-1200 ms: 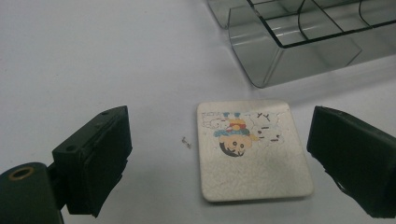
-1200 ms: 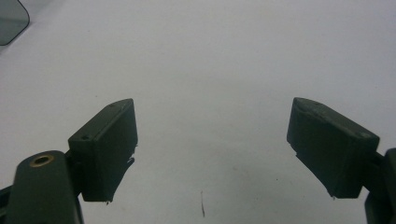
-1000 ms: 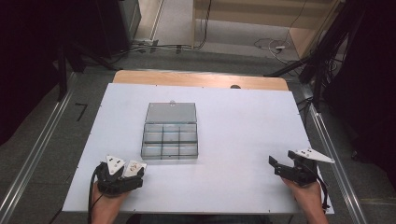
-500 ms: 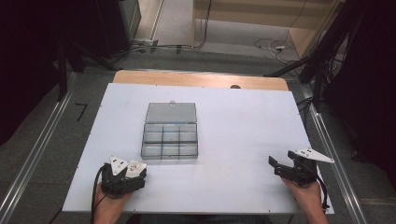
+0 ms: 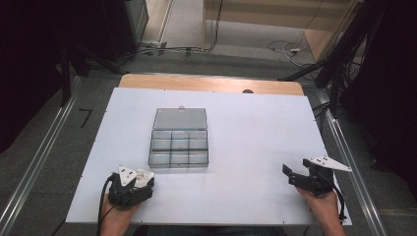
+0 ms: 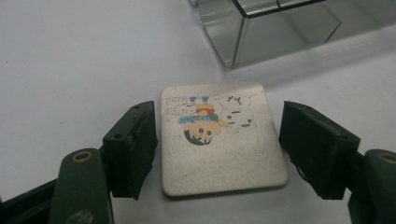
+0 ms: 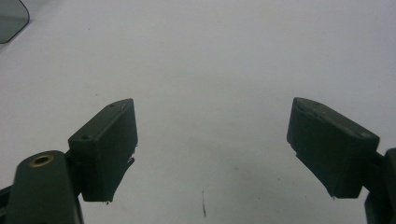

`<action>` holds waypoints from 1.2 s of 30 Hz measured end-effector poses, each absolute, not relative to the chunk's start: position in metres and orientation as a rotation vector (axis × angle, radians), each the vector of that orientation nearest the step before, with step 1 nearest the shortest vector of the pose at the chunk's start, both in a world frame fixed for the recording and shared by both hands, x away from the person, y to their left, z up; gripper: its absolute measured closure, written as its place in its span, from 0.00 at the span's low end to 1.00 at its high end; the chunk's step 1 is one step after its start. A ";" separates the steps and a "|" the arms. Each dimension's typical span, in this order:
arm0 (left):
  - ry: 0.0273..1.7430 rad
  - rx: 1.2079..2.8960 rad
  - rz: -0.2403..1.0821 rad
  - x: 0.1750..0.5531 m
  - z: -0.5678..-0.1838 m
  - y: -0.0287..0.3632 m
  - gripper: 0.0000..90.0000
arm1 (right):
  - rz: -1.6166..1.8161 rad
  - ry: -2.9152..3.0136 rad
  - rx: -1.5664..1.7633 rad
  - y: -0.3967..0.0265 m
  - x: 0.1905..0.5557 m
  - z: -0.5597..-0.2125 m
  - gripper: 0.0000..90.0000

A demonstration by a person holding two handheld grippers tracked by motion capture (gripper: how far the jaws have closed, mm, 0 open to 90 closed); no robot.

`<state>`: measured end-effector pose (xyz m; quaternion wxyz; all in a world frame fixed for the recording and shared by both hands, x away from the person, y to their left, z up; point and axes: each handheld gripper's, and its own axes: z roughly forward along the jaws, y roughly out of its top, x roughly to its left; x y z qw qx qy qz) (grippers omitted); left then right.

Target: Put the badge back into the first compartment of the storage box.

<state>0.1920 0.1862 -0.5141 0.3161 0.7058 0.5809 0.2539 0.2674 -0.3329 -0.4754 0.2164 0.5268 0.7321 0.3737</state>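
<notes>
One card, one compartment box

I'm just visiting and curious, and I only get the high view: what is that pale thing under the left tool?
Observer: A small card with a cartoon drawing, flat on the table.
Operator: Is the left tool gripping it?
Observer: No; its jaws stand open either side of the card.
Operator: And the right tool?
Observer: Open too, with bare table between its jaws.
</notes>
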 end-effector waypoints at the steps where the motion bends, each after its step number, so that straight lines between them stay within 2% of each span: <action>1: 1.531 1.859 0.668 0.192 -0.514 0.186 0.32 | 1.036 2.029 1.460 -0.333 0.267 -0.475 0.17; 7: 1.539 1.868 0.666 0.192 -0.513 0.187 0.37 | 1.033 2.031 1.459 -0.332 0.268 -0.476 0.17; 16: 1.540 1.860 0.622 0.192 -0.509 0.189 0.37 | 1.035 2.031 1.459 -0.333 0.268 -0.476 0.17; 23: 1.501 1.860 0.676 0.188 -0.498 0.188 0.37 | 1.033 2.028 1.463 -0.334 0.268 -0.476 0.17; 36: 1.512 1.790 0.643 0.184 -0.485 0.201 0.37 | 1.031 2.030 1.462 -0.334 0.268 -0.476 0.17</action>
